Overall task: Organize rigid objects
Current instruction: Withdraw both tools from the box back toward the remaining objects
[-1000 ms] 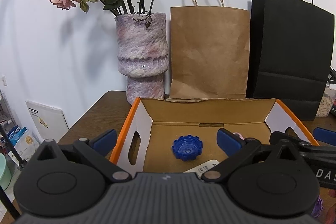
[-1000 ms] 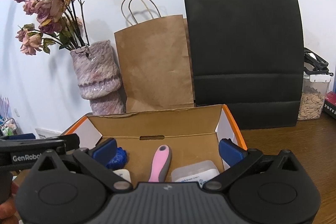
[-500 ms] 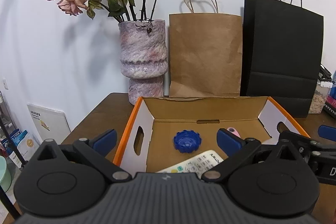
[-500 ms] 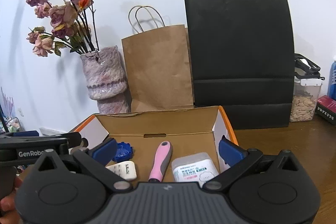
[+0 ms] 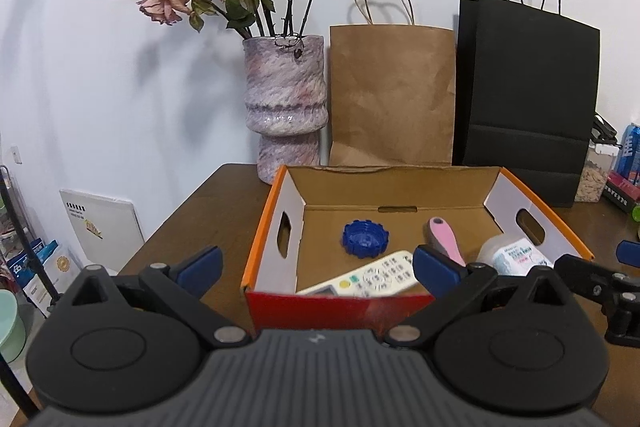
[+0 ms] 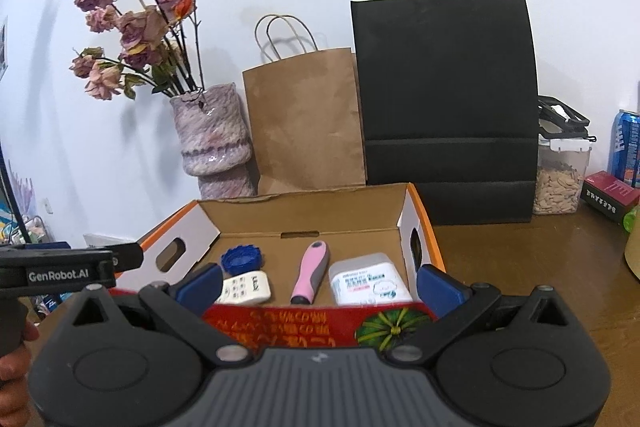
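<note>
Both tools point(image 5: 316, 263) agape before box point(image 5: 400, 183)

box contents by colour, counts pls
Blue: 1, the bottle cap
White: 2, the remote control and the wipes pack
Pink: 1, the pink-handled tool
Total: 4 in the cardboard box

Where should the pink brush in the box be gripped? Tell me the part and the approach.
Grip the pink brush across the middle of its handle, coming down from above. It lies flat on the floor of the box, long axis pointing front to back, with bare cardboard on both sides between the remote and the white container, so the fingers likely fit either side.
</note>
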`<action>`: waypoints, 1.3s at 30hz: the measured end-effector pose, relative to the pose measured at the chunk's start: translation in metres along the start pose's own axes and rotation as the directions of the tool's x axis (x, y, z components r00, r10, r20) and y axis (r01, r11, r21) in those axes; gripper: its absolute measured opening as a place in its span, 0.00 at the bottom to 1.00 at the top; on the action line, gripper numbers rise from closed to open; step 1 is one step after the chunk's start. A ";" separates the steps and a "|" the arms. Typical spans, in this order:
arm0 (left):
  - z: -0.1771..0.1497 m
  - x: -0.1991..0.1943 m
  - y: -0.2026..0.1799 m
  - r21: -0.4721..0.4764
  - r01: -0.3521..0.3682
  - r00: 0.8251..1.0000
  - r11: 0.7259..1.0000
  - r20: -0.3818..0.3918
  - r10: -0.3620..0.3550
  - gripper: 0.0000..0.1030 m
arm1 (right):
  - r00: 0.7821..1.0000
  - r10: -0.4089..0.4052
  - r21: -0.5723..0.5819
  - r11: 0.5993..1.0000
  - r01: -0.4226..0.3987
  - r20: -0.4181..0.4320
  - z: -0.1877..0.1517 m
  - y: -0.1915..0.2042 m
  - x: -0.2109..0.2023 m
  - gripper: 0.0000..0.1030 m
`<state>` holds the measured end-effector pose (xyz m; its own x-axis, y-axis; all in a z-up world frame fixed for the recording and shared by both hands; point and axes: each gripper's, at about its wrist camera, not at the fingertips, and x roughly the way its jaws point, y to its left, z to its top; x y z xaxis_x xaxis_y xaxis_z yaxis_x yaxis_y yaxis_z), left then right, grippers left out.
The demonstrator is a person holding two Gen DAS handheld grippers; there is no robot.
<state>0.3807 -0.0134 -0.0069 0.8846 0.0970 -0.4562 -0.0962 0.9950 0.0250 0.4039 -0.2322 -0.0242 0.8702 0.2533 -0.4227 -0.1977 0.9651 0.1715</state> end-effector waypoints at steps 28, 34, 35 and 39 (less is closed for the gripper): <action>-0.059 -0.067 0.036 0.018 -0.033 0.998 0.999 -0.057 0.034 1.00 | 0.999 -0.017 -0.038 0.999 0.015 -0.048 -0.054 0.017 -0.084 1.00; -0.071 -0.071 0.044 0.021 -0.036 0.996 0.999 -0.075 0.038 1.00 | 0.997 -0.020 -0.050 0.999 0.017 -0.071 -0.065 0.023 -0.089 1.00; -0.072 -0.071 0.046 0.022 -0.037 0.996 0.999 -0.079 0.038 1.00 | 0.997 -0.021 -0.052 0.998 0.017 -0.076 -0.066 0.023 -0.089 1.00; -0.078 -0.067 0.049 0.026 -0.040 0.994 0.999 -0.099 0.042 1.00 | 0.994 -0.030 -0.056 0.998 0.024 -0.103 -0.075 0.022 -0.090 1.00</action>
<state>0.2811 0.0269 -0.0442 0.8300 0.1363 -0.5409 -0.1194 0.9906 0.0664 0.2878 -0.2290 -0.0490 0.8247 0.2301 -0.5166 -0.2020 0.9731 0.1110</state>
